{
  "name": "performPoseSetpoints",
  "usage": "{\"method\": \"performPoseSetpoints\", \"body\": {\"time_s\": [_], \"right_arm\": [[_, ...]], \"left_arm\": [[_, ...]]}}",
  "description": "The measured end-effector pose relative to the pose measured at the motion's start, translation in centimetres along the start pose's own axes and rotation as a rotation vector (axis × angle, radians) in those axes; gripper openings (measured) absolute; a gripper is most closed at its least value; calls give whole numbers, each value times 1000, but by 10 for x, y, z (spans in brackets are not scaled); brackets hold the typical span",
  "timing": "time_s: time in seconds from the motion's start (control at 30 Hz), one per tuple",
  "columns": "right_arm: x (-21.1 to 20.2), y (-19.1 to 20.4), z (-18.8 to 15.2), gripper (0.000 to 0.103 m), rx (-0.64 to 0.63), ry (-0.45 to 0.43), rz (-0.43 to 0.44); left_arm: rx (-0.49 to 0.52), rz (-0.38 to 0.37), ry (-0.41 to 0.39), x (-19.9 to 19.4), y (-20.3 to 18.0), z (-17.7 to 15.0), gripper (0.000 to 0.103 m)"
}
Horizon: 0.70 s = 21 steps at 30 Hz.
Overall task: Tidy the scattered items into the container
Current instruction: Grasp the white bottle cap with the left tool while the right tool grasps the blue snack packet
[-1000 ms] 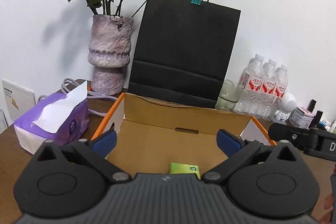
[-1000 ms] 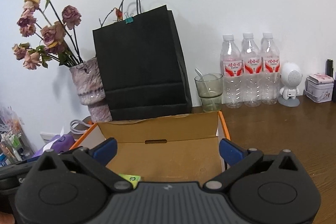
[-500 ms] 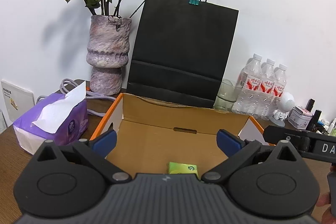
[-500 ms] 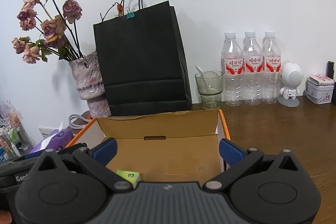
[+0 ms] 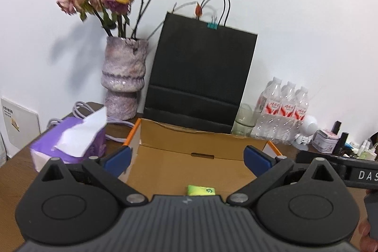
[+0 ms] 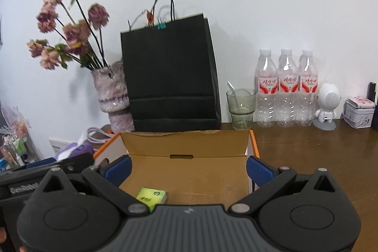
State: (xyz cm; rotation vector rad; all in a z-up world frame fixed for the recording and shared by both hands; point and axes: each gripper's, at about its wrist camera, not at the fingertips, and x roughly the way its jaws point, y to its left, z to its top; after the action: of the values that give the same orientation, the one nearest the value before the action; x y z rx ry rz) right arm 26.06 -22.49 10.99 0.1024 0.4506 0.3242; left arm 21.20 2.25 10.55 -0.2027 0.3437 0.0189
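An open cardboard box with orange edges [image 5: 165, 134] [image 6: 189, 143] stands on the wooden table. A small green packet [image 5: 201, 190] [image 6: 152, 197] lies on the box floor near its front. My left gripper [image 5: 187, 157] is open and empty, held above the near side of the box. My right gripper [image 6: 189, 165] is open and empty, also above the box's near side. The right gripper's body shows at the right edge of the left wrist view [image 5: 354, 171].
Behind the box stand a black paper bag [image 5: 200, 77], a vase of dried roses [image 5: 122, 77], a glass with a spoon [image 6: 241, 108] and three water bottles [image 6: 285, 89]. A purple tissue pack [image 5: 68, 141] lies to the left. A white figurine [image 6: 327, 105] and a tin [image 6: 359, 112] stand to the right.
Both grippers have pulled back and risen a little from the box. More of the green packet and the box floor shows. Both stay open.
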Motion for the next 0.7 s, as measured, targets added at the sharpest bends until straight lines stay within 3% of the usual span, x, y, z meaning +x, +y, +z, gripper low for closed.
{"method": "performPoseSetpoints", "body": {"time_s": [0.3, 0.7], "right_arm": [[-61, -9, -40, 103, -96, 22, -78], [-101, -1, -128, 103, -62, 150, -93]], "left_arm": [[84, 42, -2, -59, 35, -19, 103], [129, -30, 103, -104, 47, -76, 103]]}}
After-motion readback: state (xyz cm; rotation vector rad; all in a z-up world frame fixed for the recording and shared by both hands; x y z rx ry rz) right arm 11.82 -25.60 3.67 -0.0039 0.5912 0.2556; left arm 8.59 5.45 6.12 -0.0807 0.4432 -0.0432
